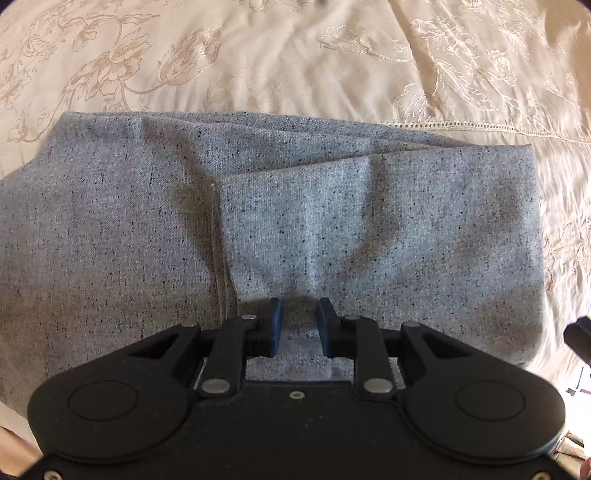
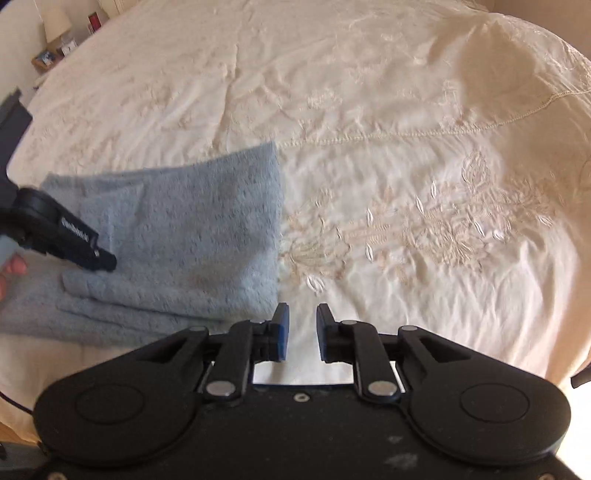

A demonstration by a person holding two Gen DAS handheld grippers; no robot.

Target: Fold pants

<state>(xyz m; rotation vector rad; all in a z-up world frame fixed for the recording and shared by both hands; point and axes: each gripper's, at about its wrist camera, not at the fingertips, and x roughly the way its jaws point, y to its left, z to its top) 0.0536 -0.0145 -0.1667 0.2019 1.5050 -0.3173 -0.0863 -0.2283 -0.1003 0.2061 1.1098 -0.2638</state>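
Observation:
The grey speckled pants (image 1: pixel 258 221) lie folded into a thick block on the cream embroidered bedspread (image 1: pixel 295 55). My left gripper (image 1: pixel 300 321) hovers low over the near part of the pants, jaws open with a small gap and nothing between them. In the right wrist view the pants (image 2: pixel 184 240) lie at the left, and the left gripper (image 2: pixel 105 260) rests over them. My right gripper (image 2: pixel 302 325) is open and empty, just past the pants' right edge, above the bedspread (image 2: pixel 406 147).
The bedspread stretches far ahead and to the right. A nightstand with a lamp (image 2: pixel 57 26) and small items stands at the far left corner. A dark object (image 2: pixel 14 118) sits at the left edge.

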